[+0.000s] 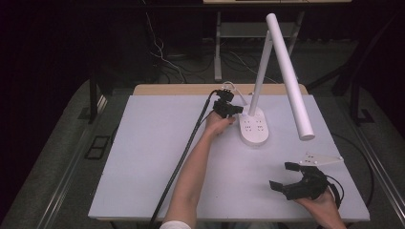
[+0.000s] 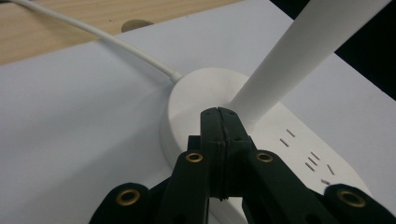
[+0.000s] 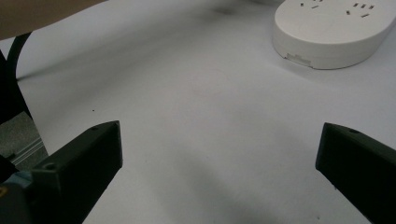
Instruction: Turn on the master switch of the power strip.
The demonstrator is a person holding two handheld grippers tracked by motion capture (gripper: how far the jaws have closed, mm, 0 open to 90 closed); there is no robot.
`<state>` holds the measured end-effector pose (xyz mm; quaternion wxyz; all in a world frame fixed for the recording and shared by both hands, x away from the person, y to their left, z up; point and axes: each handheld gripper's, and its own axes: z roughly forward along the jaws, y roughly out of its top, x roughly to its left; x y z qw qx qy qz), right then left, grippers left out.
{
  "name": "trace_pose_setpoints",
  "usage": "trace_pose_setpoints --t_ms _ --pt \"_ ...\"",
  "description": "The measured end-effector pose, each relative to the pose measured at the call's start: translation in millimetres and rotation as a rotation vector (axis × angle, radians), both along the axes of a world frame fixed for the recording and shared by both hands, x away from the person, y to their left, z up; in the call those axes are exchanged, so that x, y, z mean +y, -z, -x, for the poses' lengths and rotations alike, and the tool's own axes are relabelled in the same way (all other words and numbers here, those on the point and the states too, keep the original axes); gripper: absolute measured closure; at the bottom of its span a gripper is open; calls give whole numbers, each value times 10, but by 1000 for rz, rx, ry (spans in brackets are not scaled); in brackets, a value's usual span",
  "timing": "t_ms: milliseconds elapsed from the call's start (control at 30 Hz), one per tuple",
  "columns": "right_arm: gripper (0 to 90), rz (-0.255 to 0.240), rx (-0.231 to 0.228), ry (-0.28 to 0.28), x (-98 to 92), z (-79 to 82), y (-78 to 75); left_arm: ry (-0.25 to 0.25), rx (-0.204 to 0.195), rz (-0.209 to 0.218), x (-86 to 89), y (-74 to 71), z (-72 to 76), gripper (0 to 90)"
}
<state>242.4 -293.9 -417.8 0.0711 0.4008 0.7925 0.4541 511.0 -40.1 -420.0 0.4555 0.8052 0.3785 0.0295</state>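
My right gripper [image 1: 282,177] rests nearest me at the table's [image 1: 157,157] right front, its jaws spread wide with nothing between them, well apart from the lamp. Farther out, my left gripper [image 1: 236,110] has its jaws pressed together on nothing, tips at the lamp base [image 1: 254,130], just beside the foot of the white stem [image 2: 299,56]. The base stands toward the table's far edge, socket slots [image 2: 310,161] on top, its white cord [image 2: 98,35] trailing beyond
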Motion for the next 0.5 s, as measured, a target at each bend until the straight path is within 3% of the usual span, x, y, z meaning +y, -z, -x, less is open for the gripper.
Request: trace_pose_setpoints --t_ms 200,500 --pt "1 1 4 2 1 1 2 -8 -28 13 129 -100 48 883" --pt "1 3 -2 -1 7 -3 7 -9 -55 -1 353 -222 100 882"
